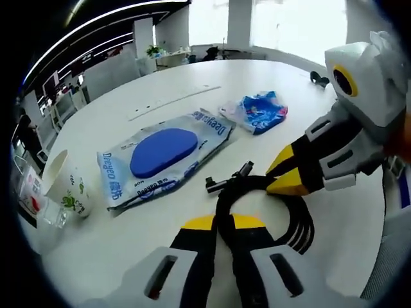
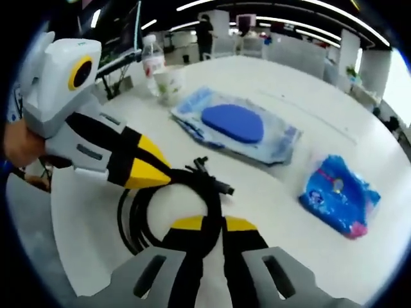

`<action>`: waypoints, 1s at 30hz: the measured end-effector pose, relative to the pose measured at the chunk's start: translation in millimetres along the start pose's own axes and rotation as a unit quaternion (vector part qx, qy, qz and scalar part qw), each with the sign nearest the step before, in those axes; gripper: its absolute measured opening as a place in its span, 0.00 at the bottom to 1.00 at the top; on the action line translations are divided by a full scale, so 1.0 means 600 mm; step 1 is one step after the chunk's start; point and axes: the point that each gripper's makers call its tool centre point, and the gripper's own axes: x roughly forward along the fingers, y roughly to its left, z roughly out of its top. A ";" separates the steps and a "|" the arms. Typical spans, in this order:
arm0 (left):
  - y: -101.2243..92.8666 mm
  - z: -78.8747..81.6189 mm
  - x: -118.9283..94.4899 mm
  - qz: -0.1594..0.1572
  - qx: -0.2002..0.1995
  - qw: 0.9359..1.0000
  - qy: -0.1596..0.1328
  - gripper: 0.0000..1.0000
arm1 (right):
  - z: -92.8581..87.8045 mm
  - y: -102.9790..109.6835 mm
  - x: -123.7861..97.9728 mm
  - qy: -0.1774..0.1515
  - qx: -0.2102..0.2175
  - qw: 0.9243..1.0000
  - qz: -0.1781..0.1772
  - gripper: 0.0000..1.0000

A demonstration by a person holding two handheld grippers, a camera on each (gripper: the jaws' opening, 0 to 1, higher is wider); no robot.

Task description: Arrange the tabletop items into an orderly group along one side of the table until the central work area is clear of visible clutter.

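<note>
Both grippers clench the coiled black cable [image 1: 282, 205]: left gripper [image 1: 223, 222] at its near arc, right gripper [image 2: 205, 224] opposite, coil flat on the tabletop [image 1: 160, 83]

Open office. White tabletop [image 1: 192, 83]; bright windows [image 1: 282, 25] beyond it, ceiling strip lights [image 2: 334, 22] overhead, desks [image 1: 64, 102] nearby.

Open-plan office, desks [image 1: 64, 106], ceiling strip lights [image 2: 270, 6]

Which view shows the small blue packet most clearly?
The right gripper view: the small blue packet lies near and whole on the table. In the left gripper view it is farther and smaller, beyond the right gripper.
</note>
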 end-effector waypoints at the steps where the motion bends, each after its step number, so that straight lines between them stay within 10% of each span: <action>1: 0.000 0.001 0.001 0.000 0.001 1.000 0.000 0.06 | 0.000 -0.003 0.001 -0.001 0.004 1.000 0.000 0.06; 16: 0.001 0.001 -0.007 0.002 0.039 0.999 -0.006 0.11 | 0.007 -0.001 -0.009 -0.024 0.012 1.000 0.002 0.08; 30: 0.010 0.042 -0.051 0.015 0.057 0.997 -0.055 0.47 | 0.036 -0.001 -0.058 -0.071 0.017 0.997 -0.020 0.51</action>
